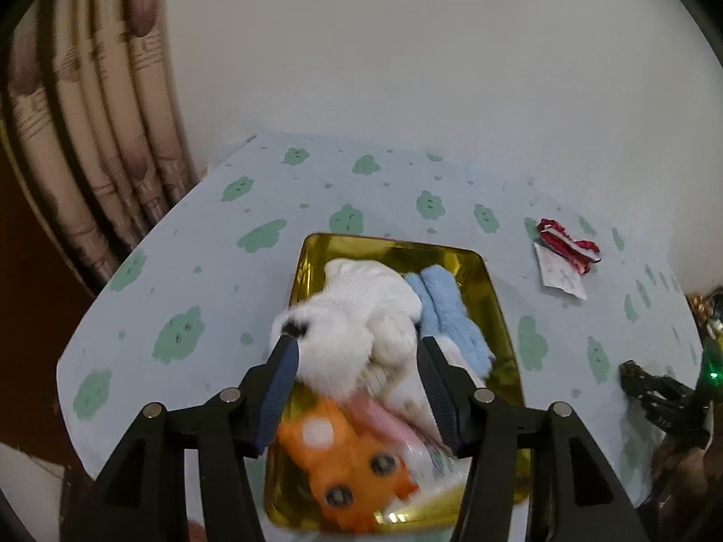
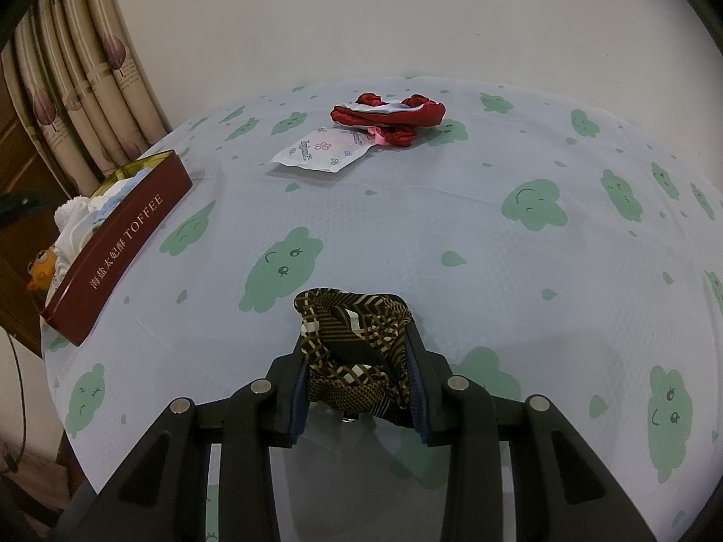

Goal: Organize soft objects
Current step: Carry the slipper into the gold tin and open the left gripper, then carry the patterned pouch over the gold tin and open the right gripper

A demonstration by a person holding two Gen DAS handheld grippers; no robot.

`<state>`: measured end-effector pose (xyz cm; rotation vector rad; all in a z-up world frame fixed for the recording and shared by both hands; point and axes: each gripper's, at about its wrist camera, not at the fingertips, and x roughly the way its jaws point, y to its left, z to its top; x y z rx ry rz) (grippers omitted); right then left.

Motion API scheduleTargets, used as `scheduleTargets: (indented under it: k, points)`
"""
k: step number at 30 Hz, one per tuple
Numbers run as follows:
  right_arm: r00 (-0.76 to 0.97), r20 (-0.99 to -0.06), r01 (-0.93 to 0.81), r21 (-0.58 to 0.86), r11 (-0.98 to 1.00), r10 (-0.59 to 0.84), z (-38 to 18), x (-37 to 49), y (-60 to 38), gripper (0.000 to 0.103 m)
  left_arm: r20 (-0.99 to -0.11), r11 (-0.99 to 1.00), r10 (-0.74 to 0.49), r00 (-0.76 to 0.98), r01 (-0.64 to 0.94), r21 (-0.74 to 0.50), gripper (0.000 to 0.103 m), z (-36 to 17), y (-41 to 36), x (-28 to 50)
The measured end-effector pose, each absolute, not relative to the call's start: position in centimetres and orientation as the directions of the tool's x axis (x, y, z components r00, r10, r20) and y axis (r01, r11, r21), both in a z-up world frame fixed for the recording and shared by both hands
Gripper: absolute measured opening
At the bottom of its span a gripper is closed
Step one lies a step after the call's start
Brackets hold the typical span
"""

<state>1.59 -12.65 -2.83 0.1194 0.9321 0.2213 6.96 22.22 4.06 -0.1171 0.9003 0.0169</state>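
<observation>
- Low in our left view, our left gripper (image 1: 357,343) is spread wide above the gold tin (image 1: 495,298). The white fluffy toy (image 1: 343,338) sits between its fingers, but the right finger does not touch it.
- Inside the tin we see an orange toy (image 1: 348,465), then the white toy, then a blue fluffy cloth (image 1: 445,311) at the far end.
- Our right gripper (image 2: 357,352) squeezes a brown patterned cloth (image 2: 352,338).
- Only the right view shows the tin's red side with "TOFFEE" on it.
- Farther up lie a white packet (image 2: 323,151) and a red cloth (image 2: 388,117).
</observation>
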Motion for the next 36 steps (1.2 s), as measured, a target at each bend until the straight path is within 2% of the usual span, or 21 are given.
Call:
scheduleTargets:
  k: [9,14,18,22,32,36]
  points:
    - [0.576,-0.783,-0.137,0.193,0.972,0.237,-2.9,1.6,-12.6,0.033,-0.766,0.988,-0.036,0.641,-0.093,-0.123,0.056,4.1,18.7,-1.1]
    - [0.576,-0.783,-0.137,0.193,0.972,0.237,-2.9,1.6,-12.6,0.033,-0.778,0.987,-0.067,0.624,-0.075,-0.145,0.056,3.0,16.1,-3.1]
    - [0.574,-0.786,-0.138,0.182,0.974,0.228,-2.9,1.6,-12.5,0.033,-0.775,0.987,-0.039,0.631,-0.097,-0.128,0.056,1.8,14.7,-4.4]
    - [0.572,-0.792,-0.139,0.161,0.977,0.212,-2.9,1.6,-12.4,0.033,-0.779,0.990,-0.006,0.627,-0.107,-0.093,0.056,0.7,13.7,-5.2]
    - [0.567,-0.810,-0.124,0.093,0.988,0.147,-2.6,1.4,-11.5,0.032,-0.741,0.996,0.058,0.669,0.011,0.088,0.056,0.7,9.8,-6.1]
    - [0.557,-0.819,-0.109,0.095,0.989,0.141,-2.3,1.1,-11.2,0.029,-0.757,0.997,0.043,0.652,0.018,0.072,0.056,0.6,10.0,-5.8]
